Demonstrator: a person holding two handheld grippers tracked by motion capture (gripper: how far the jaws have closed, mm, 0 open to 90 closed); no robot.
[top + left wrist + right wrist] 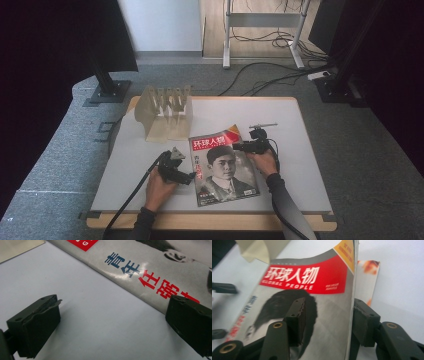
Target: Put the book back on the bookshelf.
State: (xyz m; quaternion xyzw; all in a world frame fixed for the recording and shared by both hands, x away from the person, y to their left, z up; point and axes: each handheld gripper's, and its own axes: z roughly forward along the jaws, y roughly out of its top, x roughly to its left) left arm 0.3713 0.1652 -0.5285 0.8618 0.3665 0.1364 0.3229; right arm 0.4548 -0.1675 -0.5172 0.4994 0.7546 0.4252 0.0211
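A glossy magazine with a red title band and b/w portrait cover (pixel 223 167) lies near the middle of the white surface (pixel 310 165), its top right corner lifted. The right gripper (pixel 246 146) straddles the mag's right edge w/ fingers (pixel 297 317) apart, one over the cover, one outside; no clamp visible. The left gripper (pixel 186 176) sits at the left edge, fingers (pixel 37 325) spread wide, empty. A beige slotted rack (pixel 165 112) stands behind.

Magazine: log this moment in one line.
magazine flat on table | right claw straddling its lifted edge, open | left claw open, beside spine
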